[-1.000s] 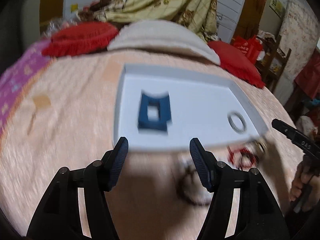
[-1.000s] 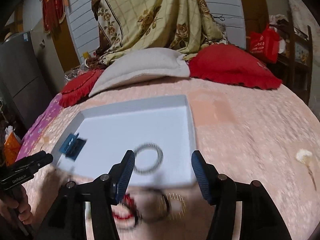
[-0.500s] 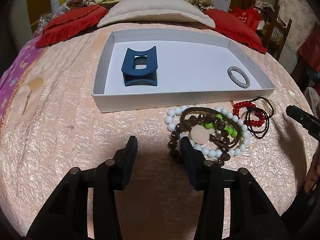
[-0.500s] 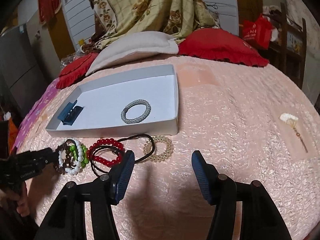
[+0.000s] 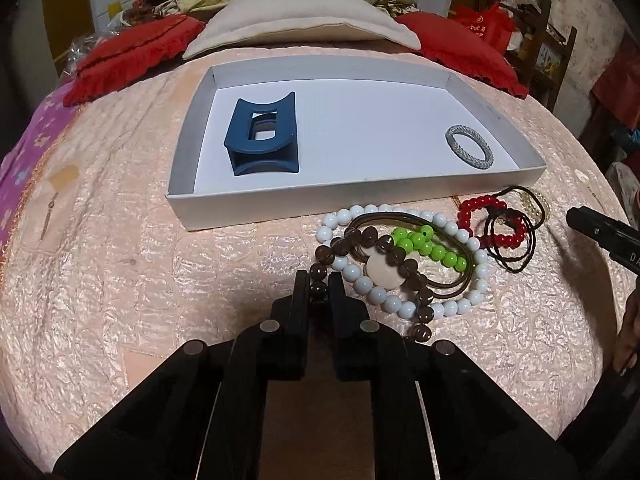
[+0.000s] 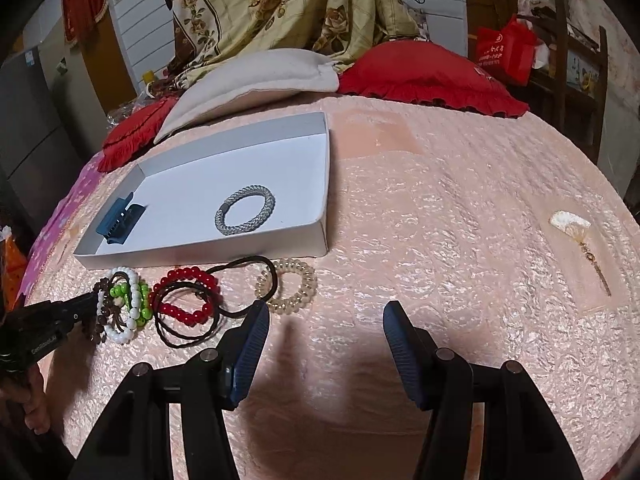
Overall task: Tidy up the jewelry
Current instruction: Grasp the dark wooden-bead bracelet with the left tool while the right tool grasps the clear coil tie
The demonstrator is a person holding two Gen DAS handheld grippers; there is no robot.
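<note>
A cream pillow (image 6: 256,76) lies between two red cushions (image 6: 424,76) at the far edge of the pink quilt (image 6: 460,208), with a floral blanket (image 6: 280,4) heaped behind and a red bag (image 6: 505,50) off right.

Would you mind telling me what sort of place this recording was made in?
Most likely a bedroom in a home. The work surface is a bed with a pink quilted bedspread, red cushions and a beige pillow lie at its head, and a floral blanket is heaped behind them.
</note>
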